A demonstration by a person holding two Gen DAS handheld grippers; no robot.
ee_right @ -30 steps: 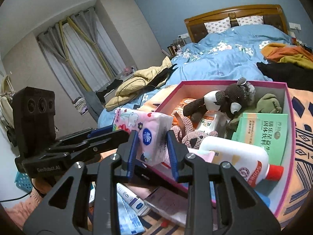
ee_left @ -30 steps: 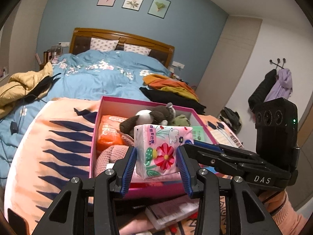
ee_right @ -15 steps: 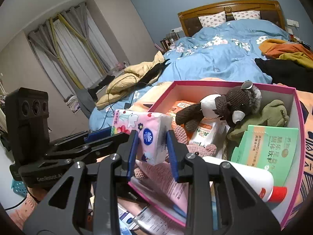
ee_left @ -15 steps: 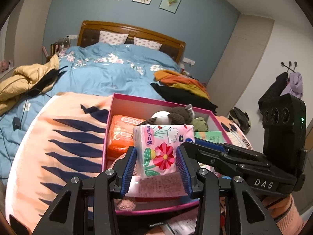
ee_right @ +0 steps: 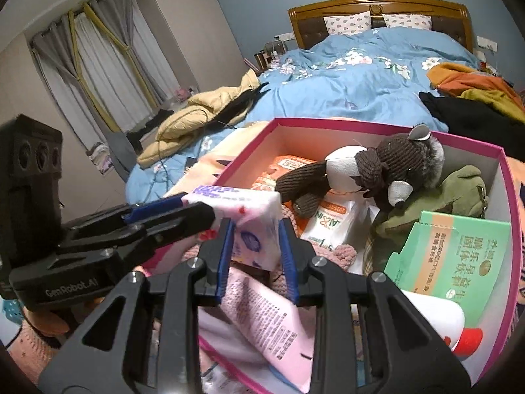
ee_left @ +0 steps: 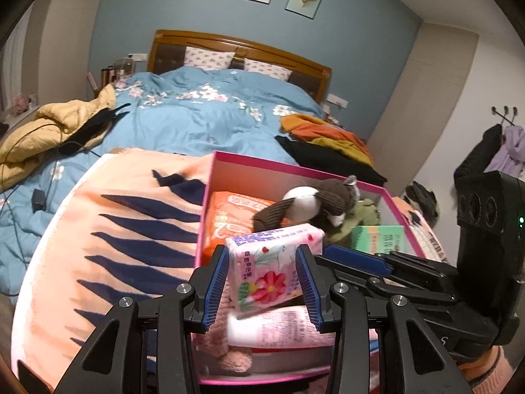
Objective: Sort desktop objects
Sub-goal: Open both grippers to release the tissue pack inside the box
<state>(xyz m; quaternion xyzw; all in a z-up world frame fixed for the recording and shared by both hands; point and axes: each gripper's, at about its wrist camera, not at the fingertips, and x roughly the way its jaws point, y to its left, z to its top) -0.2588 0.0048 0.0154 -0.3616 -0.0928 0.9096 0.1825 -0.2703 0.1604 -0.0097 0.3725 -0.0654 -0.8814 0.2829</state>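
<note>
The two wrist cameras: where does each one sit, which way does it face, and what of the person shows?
Left wrist: sits on the left gripper, faces the pink box and bed; the right gripper and an orange sleeve show at its right.
Right wrist: sits on the right gripper, faces the box, bed and curtains; the left gripper shows at its left.
Shared: the tissue pack, clamped by both grippers, and the plush toy.

Black hand-held gripper [ee_left: 265,287], blue ribbed pads [ee_left: 215,287]
</note>
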